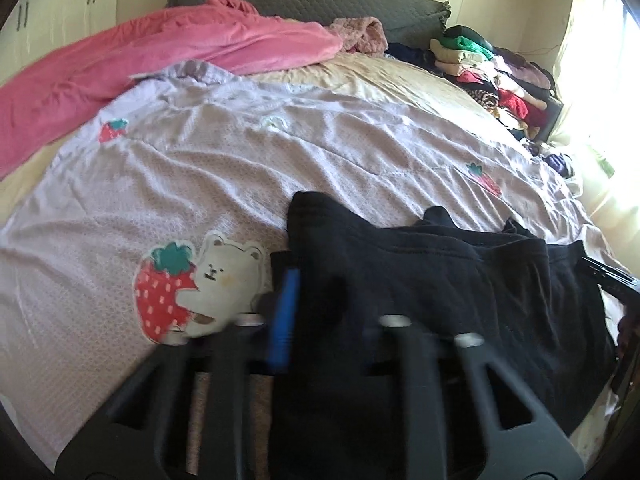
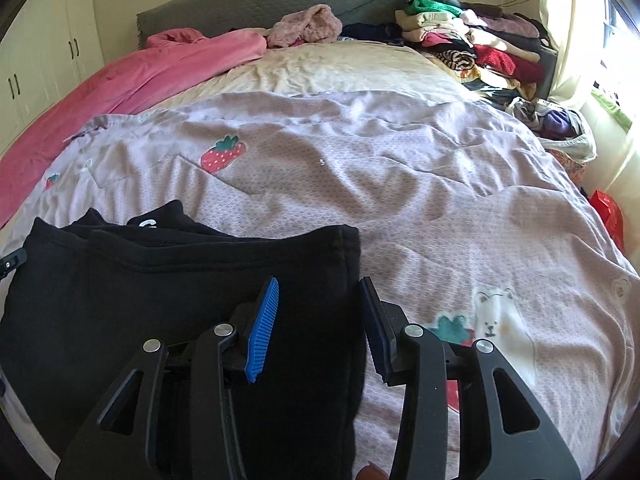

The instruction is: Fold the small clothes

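Here, white basket (image 2: 576, 148) holding crumpled clothes, beside bedspread (image 2: 400, 184)

The garment (image 2: 180, 280) lies on the bedspread (image 2: 400, 208), clothes pile (image 2: 472, 44) behind.

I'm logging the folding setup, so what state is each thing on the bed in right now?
Black garment: lying partly folded on the quilt.
Left gripper: shut at the garment's left edge.
Right gripper: jaws apart, straddling the garment's right edge.
Strawberry quilt: spread out, wrinkled.
Pink blanket: rumpled.
Clothes pile: stacked by the headboard.
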### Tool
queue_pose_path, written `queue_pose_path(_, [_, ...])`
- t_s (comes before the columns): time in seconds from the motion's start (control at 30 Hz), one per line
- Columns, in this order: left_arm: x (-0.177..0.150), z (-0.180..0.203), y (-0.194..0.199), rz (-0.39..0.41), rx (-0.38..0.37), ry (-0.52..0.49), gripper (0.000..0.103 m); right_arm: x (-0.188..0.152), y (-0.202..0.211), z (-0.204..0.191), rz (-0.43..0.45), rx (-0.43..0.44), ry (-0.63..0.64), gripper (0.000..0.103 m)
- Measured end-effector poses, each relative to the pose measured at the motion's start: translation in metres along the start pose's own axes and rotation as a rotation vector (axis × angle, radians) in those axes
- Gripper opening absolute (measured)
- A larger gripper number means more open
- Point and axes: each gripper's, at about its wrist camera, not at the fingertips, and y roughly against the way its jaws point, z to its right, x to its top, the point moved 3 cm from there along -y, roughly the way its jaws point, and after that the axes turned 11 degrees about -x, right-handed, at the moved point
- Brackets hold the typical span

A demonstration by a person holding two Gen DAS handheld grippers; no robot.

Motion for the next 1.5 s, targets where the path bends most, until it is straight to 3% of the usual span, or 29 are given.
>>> queue_pose_path(0.03, [0.001, -0.001, 0.001, 0.003, -0.013, 0.005, 0.004, 0.000, 0.000, -0.001, 0.001, 0.008, 0.002, 0.011])
queue_pose_path(0.07, [0.002, -0.002, 0.003, 0.010, -0.020, 0.009, 0.003, 0.001, 0.001, 0.000, 0.002, 0.018, -0.003, 0.009])
queue_pose_path(0.33, [0.022, -0.013, 0.035, 0.109, -0.081, 0.064, 0.002, 0.018, 0.023, 0.028, 0.079, 0.096, -0.179, 0.008])
queue_pose_path(0.47, [0.017, -0.019, 0.025, 0.087, -0.045, 0.071, 0.002, 0.018, 0.008, 0.027, 0.043, 0.063, -0.179, 0.008])
queue_pose_path(0.6, [0.007, -0.024, 0.007, 0.028, 0.034, 0.051, 0.002, 0.008, -0.008, 0.020, -0.010, -0.008, -0.135, 0.008])
queue_pose_path(0.73, [-0.001, -0.038, 0.000, -0.007, 0.044, 0.098, 0.002, 0.004, -0.017, 0.019, -0.041, -0.053, -0.121, 0.009])
queue_pose_path(1.17, [0.005, -0.019, 0.022, 0.038, 0.060, 0.016, 0.002, 0.006, 0.006, 0.019, 0.010, -0.115, -0.078, 0.019])
queue_pose_path(1.3, [0.006, -0.017, 0.028, 0.044, 0.060, 0.009, 0.011, 0.006, 0.020, 0.018, 0.036, -0.109, -0.069, 0.026])
queue_pose_path(1.43, [0.007, -0.015, 0.032, 0.052, 0.065, 0.006, 0.013, 0.004, 0.029, 0.016, 0.051, -0.096, -0.059, 0.026])
queue_pose_path(1.5, [0.007, -0.015, 0.036, 0.060, 0.064, 0.008, 0.020, 0.003, 0.033, 0.013, 0.058, -0.093, -0.056, 0.029])
